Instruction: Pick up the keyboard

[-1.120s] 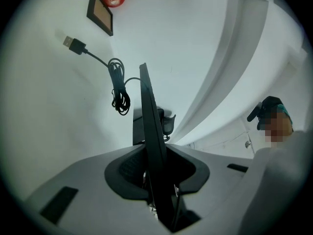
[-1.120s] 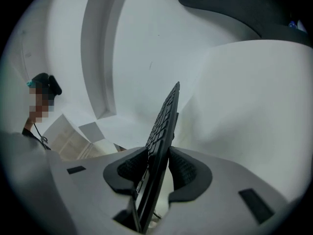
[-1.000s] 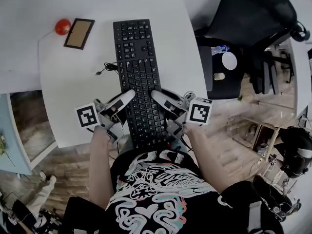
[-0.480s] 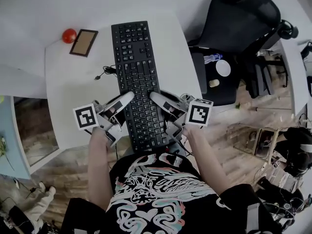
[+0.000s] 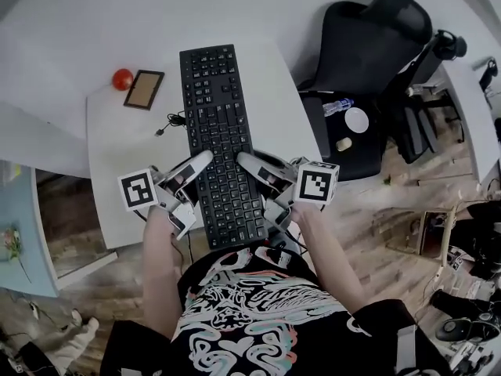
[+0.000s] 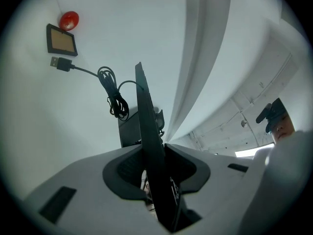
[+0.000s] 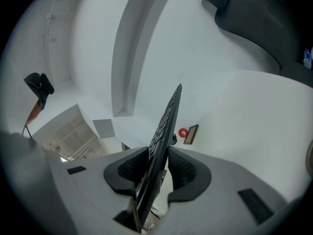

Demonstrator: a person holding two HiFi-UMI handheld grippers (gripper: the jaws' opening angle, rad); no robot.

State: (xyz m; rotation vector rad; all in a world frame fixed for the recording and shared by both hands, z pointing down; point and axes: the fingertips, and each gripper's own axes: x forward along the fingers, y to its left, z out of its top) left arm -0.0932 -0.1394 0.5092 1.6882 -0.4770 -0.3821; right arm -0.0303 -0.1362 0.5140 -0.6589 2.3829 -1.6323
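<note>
Pinching the keyboard by its two long edges, the left tool and the right tool face each other across its near half.

Only the head view shows the pair together. The keyboard runs straight away from the person between the two tools. Its far end lies over the white table, and its near end is at about the table's front edge, close to the person's shirt. From above I cannot tell whether it rests on the table or hangs just clear of it.

The left gripper view shows the keyboard edge-on as a thin dark blade, with that tool's dark pads pressed against both faces. Ahead of this tool and to its outer side lie a coiled cable and its USB plug. Farther ahead are a small frame and a red round thing, touching or nearly so.

The right gripper view shows the key rows instead, with its pads closed on the keyboard in the same way. The frame and the red thing peek out just past the keyboard's far end.

White table surface stretches ahead of the left tool as far as the cable. On the right tool's outer side the table's edge is near. Beyond that edge stands a black office chair with a bottle on its seat.
</note>
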